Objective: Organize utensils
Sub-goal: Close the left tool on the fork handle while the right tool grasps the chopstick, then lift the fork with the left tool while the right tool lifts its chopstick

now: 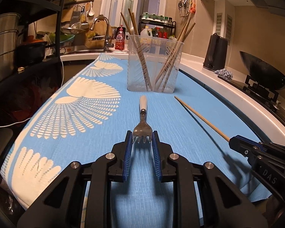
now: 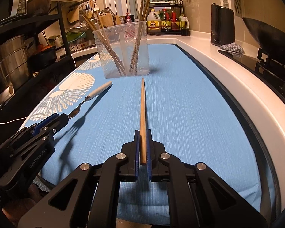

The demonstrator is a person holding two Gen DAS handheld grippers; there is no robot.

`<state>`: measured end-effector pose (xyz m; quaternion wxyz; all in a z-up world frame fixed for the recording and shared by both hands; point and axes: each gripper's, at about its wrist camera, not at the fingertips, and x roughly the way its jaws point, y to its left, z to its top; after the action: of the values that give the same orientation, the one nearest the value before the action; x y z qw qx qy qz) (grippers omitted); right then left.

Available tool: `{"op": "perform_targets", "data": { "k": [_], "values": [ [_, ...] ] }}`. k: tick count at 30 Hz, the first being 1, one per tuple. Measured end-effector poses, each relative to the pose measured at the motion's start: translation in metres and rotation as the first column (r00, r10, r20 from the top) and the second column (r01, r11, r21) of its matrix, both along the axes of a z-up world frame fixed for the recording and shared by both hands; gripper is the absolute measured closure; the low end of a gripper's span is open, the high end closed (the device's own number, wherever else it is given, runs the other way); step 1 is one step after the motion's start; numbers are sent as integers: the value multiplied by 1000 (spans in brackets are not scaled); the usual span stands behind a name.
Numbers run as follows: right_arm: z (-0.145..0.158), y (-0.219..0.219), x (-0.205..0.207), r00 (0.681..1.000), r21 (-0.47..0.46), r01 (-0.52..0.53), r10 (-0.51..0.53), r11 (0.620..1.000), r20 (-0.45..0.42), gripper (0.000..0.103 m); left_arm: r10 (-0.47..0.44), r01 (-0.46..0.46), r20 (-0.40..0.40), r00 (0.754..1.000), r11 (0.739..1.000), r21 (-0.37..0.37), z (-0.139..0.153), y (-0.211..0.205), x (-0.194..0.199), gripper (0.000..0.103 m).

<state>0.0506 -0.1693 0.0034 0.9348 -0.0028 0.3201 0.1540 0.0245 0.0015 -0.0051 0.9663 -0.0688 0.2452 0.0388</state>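
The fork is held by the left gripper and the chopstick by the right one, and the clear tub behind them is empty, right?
Not quite. The clear tub isn't empty: several wooden chopsticks stand in it, as the right wrist view shows. The rest holds: the left gripper grips the fork at its tines, and the right gripper is shut on the chopstick.
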Motion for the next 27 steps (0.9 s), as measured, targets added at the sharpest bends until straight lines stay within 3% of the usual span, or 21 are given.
{"op": "perform_targets", "data": {
  "k": [27],
  "values": [
    [57, -9, -21, 993, 3, 2, -2, 1000, 120, 97, 6, -10, 111, 994, 999, 38, 35, 10, -17, 82]
  ]
}}
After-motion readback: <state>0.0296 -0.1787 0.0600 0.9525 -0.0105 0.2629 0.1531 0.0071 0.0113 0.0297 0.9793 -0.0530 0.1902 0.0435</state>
